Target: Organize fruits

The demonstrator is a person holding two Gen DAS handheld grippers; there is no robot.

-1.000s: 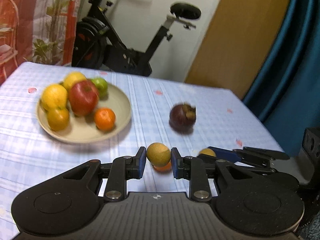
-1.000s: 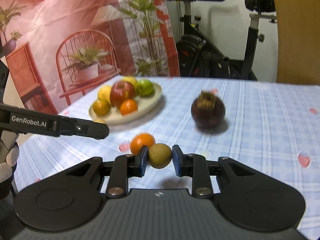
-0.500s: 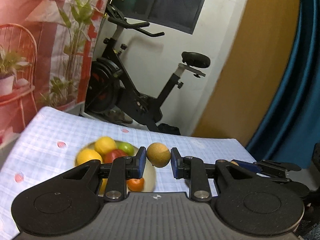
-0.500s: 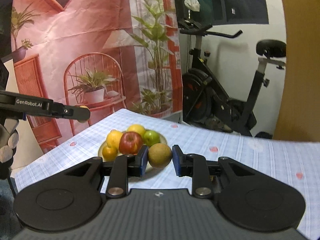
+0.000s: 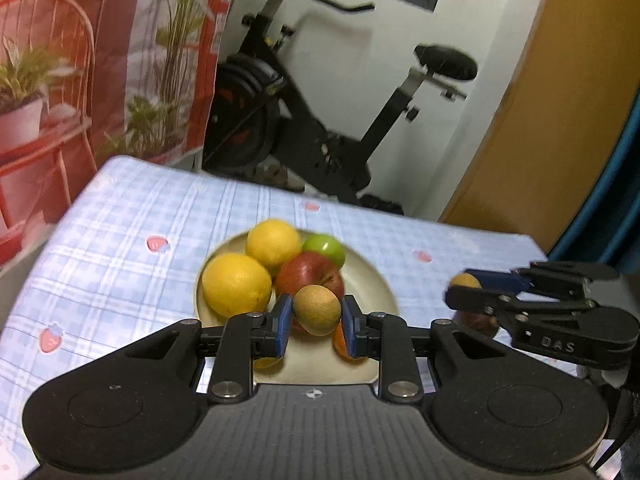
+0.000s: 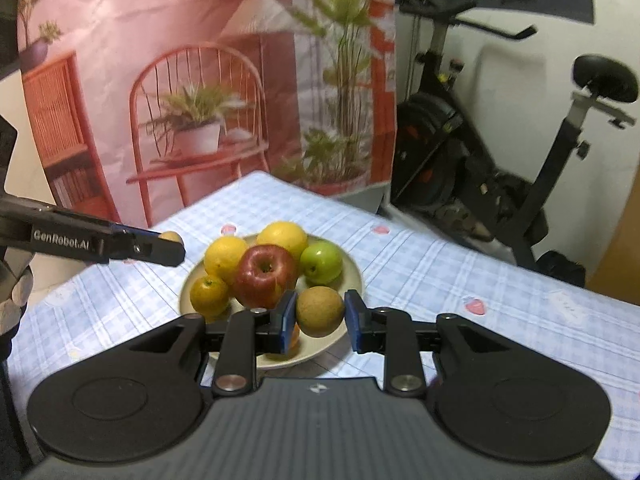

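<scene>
Brimming plate [image 6: 354,270]: lemons [image 6: 225,252], red apple [image 6: 266,276], green apple [image 6: 321,262], orange [image 6: 209,295].

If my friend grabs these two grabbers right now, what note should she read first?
Left gripper: shut on a small brown fruit.
Right gripper: shut on another brown fruit.
Both hang over the near side of the plate, which holds two yellow fruits, a red apple, a green apple and small oranges.
Done: both fruits picked up and carried there.
Left: probably lower each into a free spot on the plate, then open.
</scene>
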